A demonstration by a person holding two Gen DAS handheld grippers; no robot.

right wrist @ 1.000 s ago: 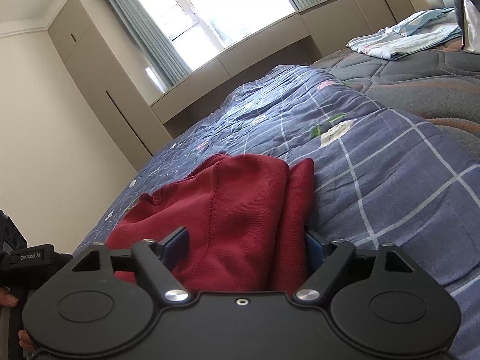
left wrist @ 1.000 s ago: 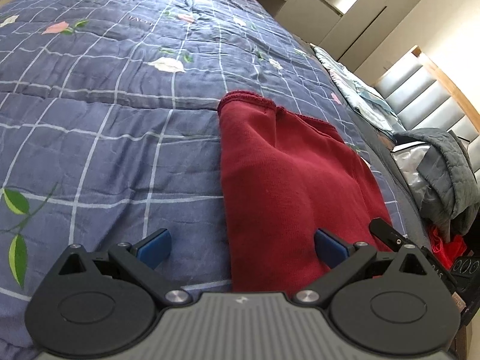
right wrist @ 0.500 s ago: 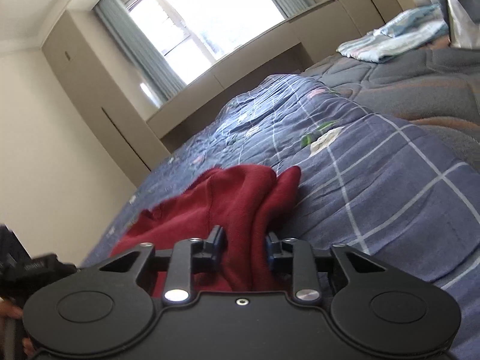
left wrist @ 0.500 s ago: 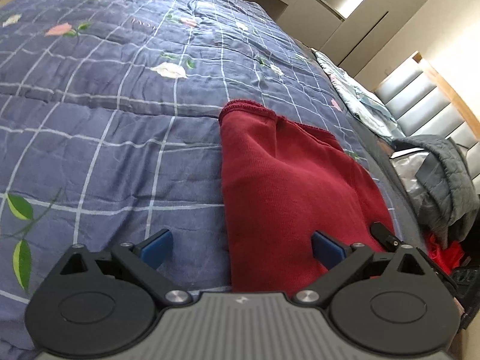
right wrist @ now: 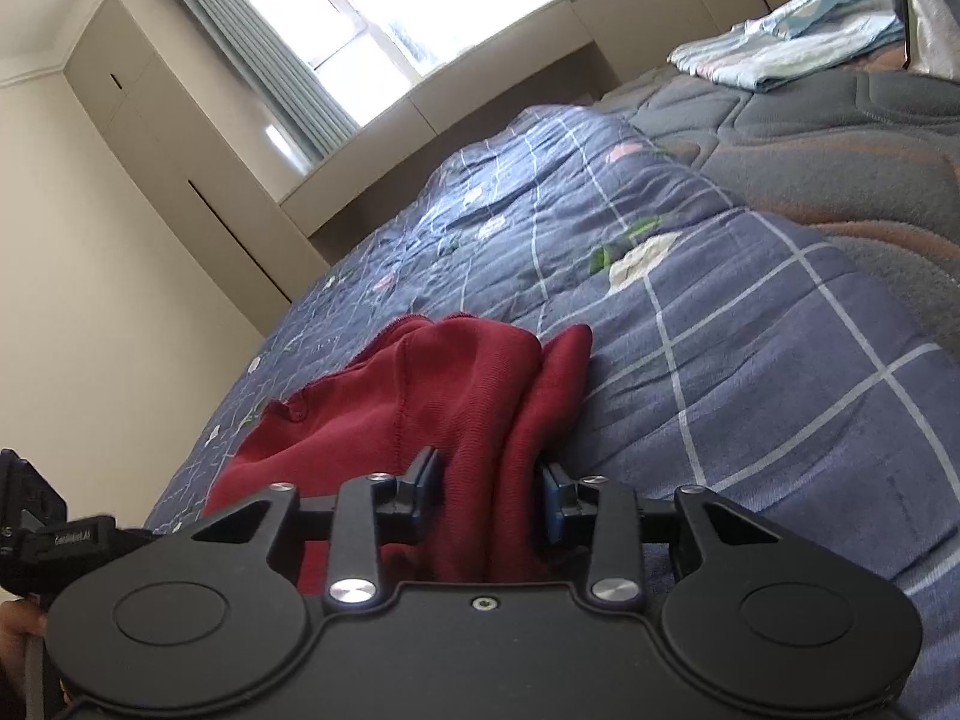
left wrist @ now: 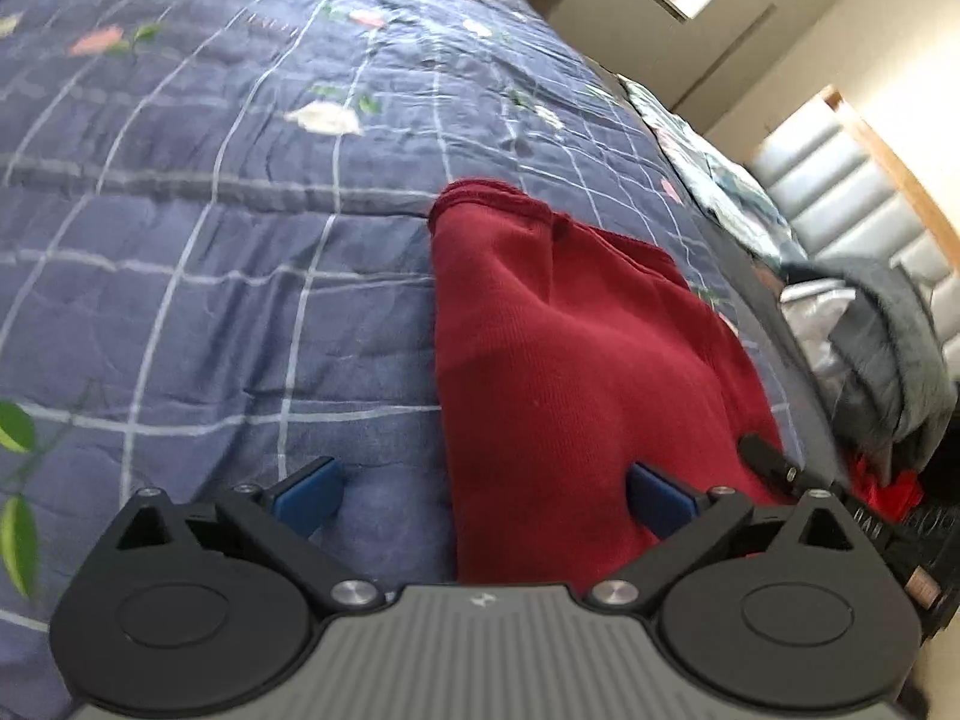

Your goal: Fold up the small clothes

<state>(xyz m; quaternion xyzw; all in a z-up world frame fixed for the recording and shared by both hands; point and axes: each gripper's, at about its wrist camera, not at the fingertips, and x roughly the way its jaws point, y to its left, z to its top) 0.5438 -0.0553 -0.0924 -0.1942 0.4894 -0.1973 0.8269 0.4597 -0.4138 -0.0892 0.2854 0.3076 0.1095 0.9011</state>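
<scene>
On the left of the left wrist view lies the quilt (left wrist: 210, 276), dark blue with a pale grid and scattered flowers, covering the bed. The left gripper (left wrist: 483, 495) hangs over it with its jaws spread wide and released; one blue pad sits above bare quilt, the other over the near end of the red garment (left wrist: 576, 360). The garment lies lengthwise on the quilt, its hemmed far end rounded and a soft fold running down it. Further right, a grey jacket (left wrist: 888, 354) is heaped by the padded headboard (left wrist: 852, 204).

In the right wrist view, a hand (right wrist: 18, 630) shows at the far left edge beside the other tool. The red garment (right wrist: 420, 408) is bunched in the middle of the quilt (right wrist: 750, 360). The right gripper (right wrist: 489, 495) has a gathered fold of the garment between its jaws, which are opening; whether the pads press the cloth cannot be told. At upper right, folded pale blue bedding (right wrist: 792, 48) rests on a grey mattress pad (right wrist: 840, 138).
</scene>
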